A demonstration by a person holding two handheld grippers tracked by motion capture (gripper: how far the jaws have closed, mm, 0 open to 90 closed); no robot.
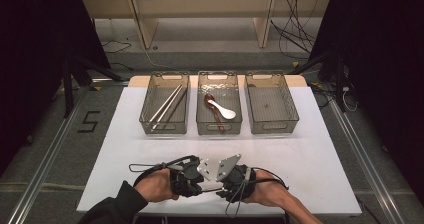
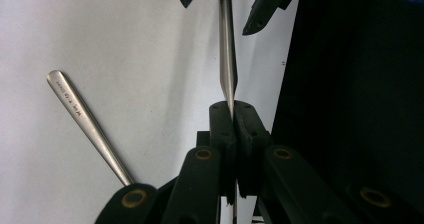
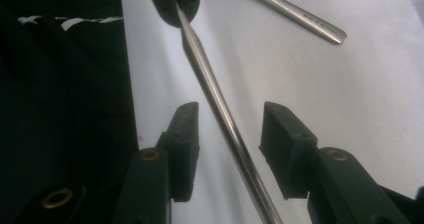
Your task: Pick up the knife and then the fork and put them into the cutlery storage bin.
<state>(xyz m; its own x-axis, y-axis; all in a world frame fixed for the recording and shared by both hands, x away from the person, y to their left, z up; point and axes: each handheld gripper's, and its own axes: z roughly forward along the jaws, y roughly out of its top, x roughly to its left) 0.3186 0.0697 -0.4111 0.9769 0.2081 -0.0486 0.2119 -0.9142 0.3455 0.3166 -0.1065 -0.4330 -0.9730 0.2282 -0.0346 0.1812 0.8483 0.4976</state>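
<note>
Left claw [image 1: 197, 186] clamped tight on a steel utensil handle [image 2: 227, 59], held just above the white table [image 1: 300, 159]. Right claw [image 1: 222, 189] half open around that handle, pads not touching. Handover under way; next, squeeze, then release left. Spare handle [image 2: 82, 116] alongside, three bins [image 1: 219, 104] beyond, dark room.

White table [image 1: 310, 164], three clear bins [image 1: 164, 104], loose metal utensil handle [image 2: 85, 119]
</note>
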